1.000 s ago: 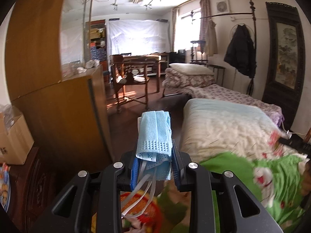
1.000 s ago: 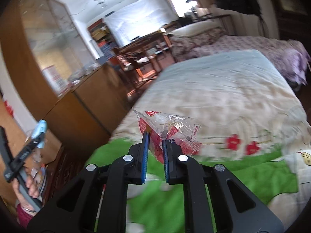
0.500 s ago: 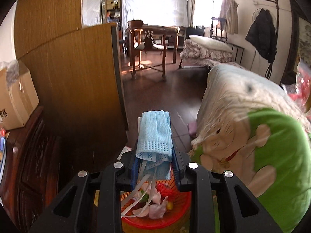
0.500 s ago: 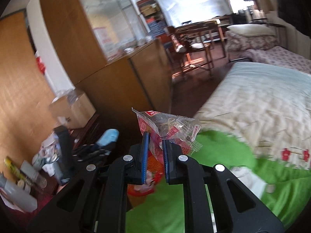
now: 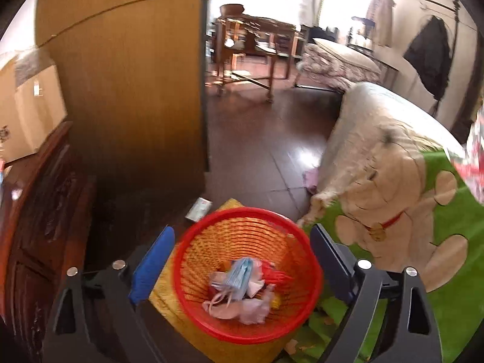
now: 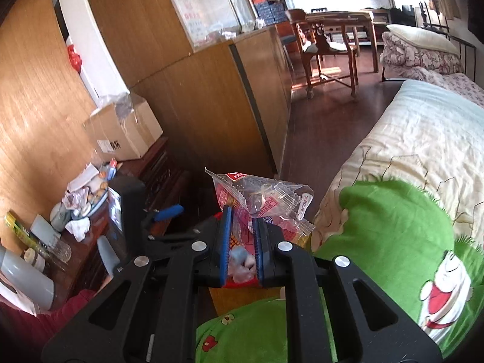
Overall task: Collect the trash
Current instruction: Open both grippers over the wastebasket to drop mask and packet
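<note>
Left wrist view: left gripper point(image 5: 242, 260) opening, empty, blue mask point(image 5: 239, 278) below in red basket point(image 5: 193, 311).

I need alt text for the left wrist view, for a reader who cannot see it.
The left gripper, jaws opening, hangs above a red basket where a blue face mask lies on other trash. A green blanket is at right.

No wording can be made out anywhere. The clear wrapper point(image 6: 260, 199) at the centre of the right wrist view carries a red label with white characters and a small white tab with dark print, both too small and creased to read. The cardboard box point(image 6: 127, 133) at left has a white sticker with dark marks, blurred. A poster point(image 6: 193, 21) behind glass, upper centre, shows red print, illegible.
</note>
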Tool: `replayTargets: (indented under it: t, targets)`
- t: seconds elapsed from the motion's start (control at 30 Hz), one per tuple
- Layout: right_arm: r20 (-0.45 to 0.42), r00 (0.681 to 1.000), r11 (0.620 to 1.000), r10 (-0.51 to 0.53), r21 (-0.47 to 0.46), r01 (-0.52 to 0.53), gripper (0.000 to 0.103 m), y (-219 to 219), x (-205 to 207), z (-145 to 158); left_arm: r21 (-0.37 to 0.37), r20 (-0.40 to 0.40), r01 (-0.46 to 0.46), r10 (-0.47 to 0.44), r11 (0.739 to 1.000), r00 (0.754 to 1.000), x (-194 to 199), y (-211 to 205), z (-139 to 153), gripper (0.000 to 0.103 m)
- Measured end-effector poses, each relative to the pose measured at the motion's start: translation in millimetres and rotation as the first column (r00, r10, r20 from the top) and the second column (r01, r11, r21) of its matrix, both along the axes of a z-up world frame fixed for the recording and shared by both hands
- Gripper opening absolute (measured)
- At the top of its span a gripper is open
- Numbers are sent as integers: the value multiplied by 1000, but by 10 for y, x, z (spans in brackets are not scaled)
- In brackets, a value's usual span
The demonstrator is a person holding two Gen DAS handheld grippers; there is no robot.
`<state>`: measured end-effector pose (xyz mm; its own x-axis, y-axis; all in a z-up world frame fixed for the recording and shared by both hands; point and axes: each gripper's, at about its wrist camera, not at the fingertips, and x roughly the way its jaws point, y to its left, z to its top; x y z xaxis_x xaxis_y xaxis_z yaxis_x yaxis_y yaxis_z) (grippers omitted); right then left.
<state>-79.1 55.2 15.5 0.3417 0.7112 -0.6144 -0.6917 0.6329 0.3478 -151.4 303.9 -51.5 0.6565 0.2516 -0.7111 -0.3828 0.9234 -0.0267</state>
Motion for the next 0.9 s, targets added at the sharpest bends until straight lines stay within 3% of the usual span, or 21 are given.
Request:
replayTargets:
  t: [0.1, 0.27, 0.4, 0.67, 0.9]
  targets:
    - [-16, 1000, 1000, 14, -14, -14, 15, 49, 2, -63, 45, 7, -79, 78, 996, 997, -216, 181, 61, 97]
    - [-30, 998, 998, 48, -45, -49, 15, 166, -27, -150, 118, -17, -162, 165, 980, 986, -501, 375, 94, 97]
    - [-65, 994, 992, 87, -86, -93, 17, 396, 15, -253, 186, -96, -214, 235, 959, 967, -670, 455, -7, 97]
    - [-177, 973, 960, 147, -213, -184, 17, 1122, 146, -712, 219, -156, -186, 223, 958, 962, -740, 398, -124, 97]
    - [-202, 967, 930, 158, -298, -215, 18, 1483, 176, -1056, 185, -167, -178, 210, 966, 963, -736, 389, -216, 97]
